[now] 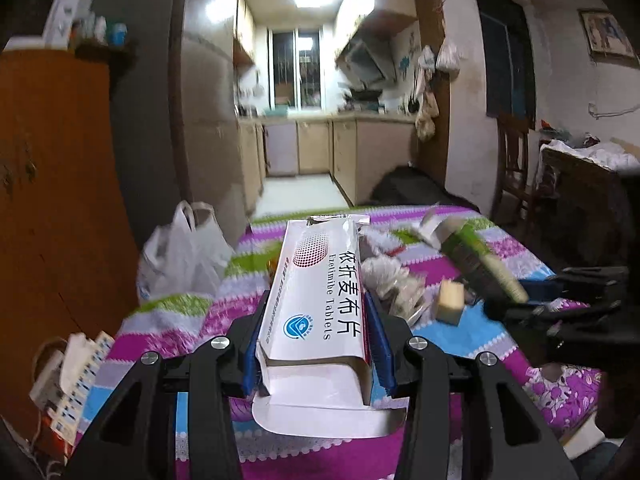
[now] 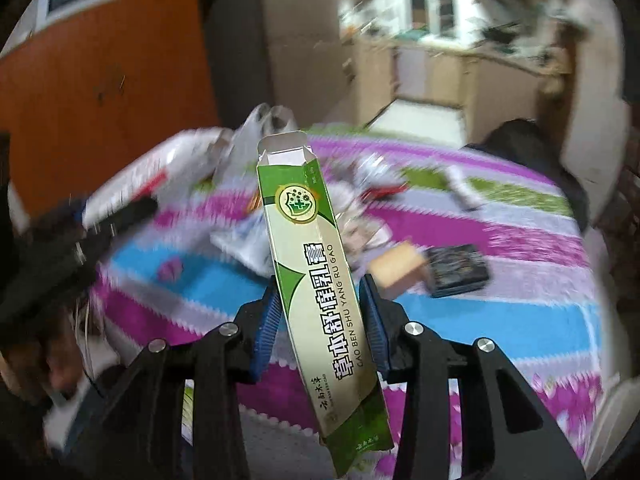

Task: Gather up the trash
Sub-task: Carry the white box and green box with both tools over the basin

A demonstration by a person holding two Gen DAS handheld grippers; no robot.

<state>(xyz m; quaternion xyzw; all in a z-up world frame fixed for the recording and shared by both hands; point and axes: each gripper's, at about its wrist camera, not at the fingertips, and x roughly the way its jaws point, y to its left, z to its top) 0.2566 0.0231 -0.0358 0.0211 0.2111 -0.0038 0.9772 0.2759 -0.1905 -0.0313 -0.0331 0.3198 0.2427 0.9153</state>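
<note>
I've got a carton in each hand right now. The left gripper (image 1: 314, 332) has its jaws clamped on the long sides of the white tablet box (image 1: 316, 292), its long axis running straight out ahead of the jaws, open flap toward me. The right gripper (image 2: 320, 320) is clamped on the green ointment box (image 2: 320, 272), which stands nearly upright between the blue pads (image 2: 266, 328), top flap open, tilted a touch left. Both are lifted clear of the striped cloth (image 1: 460, 336) on the bench. The white plastic bag (image 1: 188, 252) stands at the bench's far left edge, its mouth up, and I take that to be where the trash goes. It lies ahead and left of the left jaws, so my left hand is the nearer; the right has the whole bench to cross. More scraps remain on the cloth: a crumpled wrapper (image 1: 390, 280), a tan block (image 1: 450, 302), a dark packet (image 2: 458, 270).
</note>
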